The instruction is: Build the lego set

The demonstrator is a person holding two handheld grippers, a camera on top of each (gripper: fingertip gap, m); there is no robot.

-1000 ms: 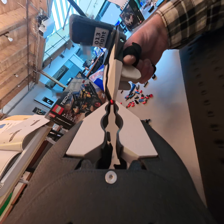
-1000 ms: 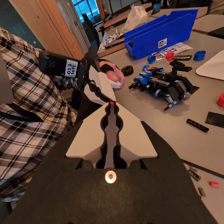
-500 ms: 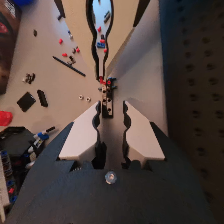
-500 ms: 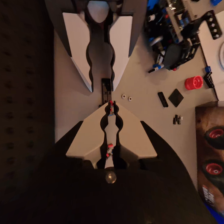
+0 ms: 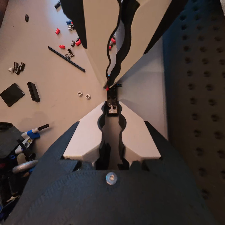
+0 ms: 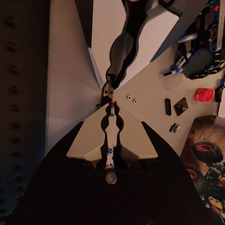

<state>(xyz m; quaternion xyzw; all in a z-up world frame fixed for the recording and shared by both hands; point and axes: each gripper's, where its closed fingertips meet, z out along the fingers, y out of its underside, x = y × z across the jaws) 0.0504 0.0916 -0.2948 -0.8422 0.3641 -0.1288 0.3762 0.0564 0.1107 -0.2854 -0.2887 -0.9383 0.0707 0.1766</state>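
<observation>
My left gripper (image 5: 112, 103) is shut on the near end of a black double beam (image 5: 112, 96) that lies low over the grey table (image 5: 54, 115). My right gripper (image 6: 112, 104) is shut on a small red pin (image 6: 112, 102) and holds it against the beam's far end (image 6: 108, 93). In the left wrist view the right gripper (image 5: 107, 86) comes down from the top with the red pin (image 5: 107, 88) at its tips. In the right wrist view the left gripper (image 6: 109, 87) comes down from the top. The two grippers face each other tip to tip.
A partly built blue and black vehicle (image 6: 200, 48) stands beside the left gripper. Two white bushes (image 5: 84, 95), a short black beam (image 5: 33, 91), a black tile (image 5: 12, 94), a long black axle (image 5: 66, 59), loose red pins and a red wheel hub (image 6: 204, 95) lie around. The set's box (image 6: 207, 170) lies close to the right gripper. My left and right fingertips are right by each other.
Both grippers swung down from mid-air to the table. The left gripper, open around the black beam half a second ago, has closed on it. The right gripper still holds the red pin.
</observation>
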